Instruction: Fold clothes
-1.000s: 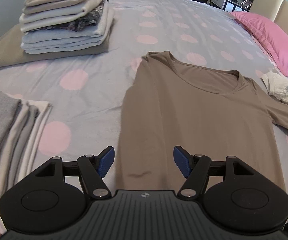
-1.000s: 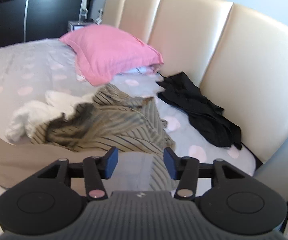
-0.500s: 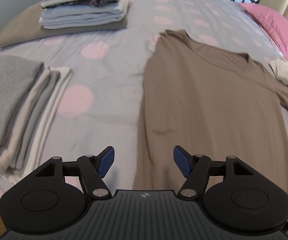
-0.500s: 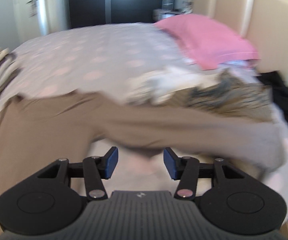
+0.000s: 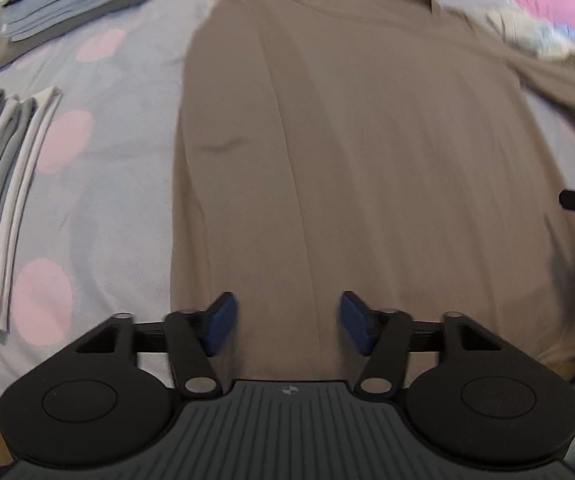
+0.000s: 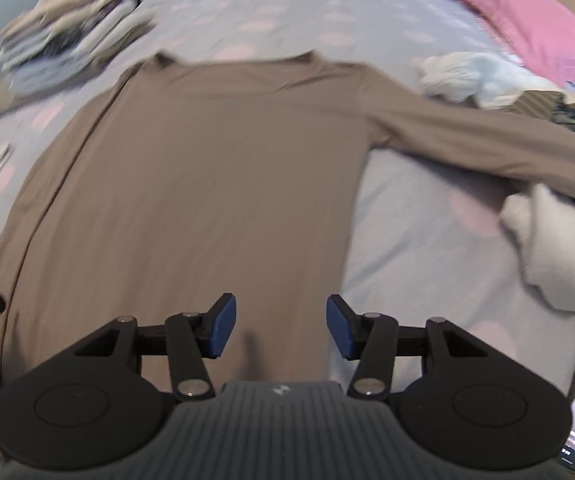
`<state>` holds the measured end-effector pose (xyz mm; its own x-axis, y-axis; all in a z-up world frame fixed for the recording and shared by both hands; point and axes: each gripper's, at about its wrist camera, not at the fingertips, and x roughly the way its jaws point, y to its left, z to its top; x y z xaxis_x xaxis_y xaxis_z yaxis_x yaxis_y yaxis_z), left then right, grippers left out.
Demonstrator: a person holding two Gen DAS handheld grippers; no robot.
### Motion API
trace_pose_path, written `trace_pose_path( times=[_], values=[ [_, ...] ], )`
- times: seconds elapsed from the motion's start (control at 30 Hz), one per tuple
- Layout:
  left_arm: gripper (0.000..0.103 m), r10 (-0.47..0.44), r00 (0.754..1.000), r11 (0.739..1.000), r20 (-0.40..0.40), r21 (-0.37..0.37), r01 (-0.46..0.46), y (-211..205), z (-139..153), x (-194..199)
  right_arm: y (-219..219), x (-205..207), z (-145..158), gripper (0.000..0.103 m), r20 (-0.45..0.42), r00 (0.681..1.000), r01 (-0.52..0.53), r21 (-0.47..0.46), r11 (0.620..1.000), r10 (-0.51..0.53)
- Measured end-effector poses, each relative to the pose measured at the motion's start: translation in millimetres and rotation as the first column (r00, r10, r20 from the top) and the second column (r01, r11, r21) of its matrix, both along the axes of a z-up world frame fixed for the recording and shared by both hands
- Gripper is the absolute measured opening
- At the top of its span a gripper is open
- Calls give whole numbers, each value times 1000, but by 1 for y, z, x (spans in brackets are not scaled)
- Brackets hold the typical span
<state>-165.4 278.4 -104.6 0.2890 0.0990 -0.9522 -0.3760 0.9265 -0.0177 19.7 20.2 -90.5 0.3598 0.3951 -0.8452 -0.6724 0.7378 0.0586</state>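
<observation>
Two grippers hang above the hem end of the brown long-sleeved top point(image 5: 347, 152), which lies face-up on the dotted bedspread point(image 5: 119, 168). I judge this the approach before the first fold. My left gripper point(image 5: 283, 322) has its jaws closing with only flat cloth below them, nothing pinched; my right gripper point(image 6: 275, 324) stands parted and empty over the top's hem corner. Next I'd need both to seize the hem. One sleeve point(image 6: 487, 140) stretches out beyond the top's body.
</observation>
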Motion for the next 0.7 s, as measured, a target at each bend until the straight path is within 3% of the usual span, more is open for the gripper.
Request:
trace_pose_path(
  times=[0.17,0.23,0.33,0.7],
  values=[
    [25,4,999,1000,-45,-6,-5,4,-10,2,1,-2,-10,54,-28,999,-29,-35,999,28],
    [21,7,999,1000,-49,-12,-7,4,-12,2,0,0,-13,54,-41,999,-18,-46,999,16],
    [5,20,999,1000,-44,-9,-21,5,-8,3,1,0,-14,54,-50,999,-20,-50,999,17],
    [1,112,988,992,103,-69,-105,25,45,-11,-1,-2,-11,54,-50,998,-27,-52,998,24]
  ],
)
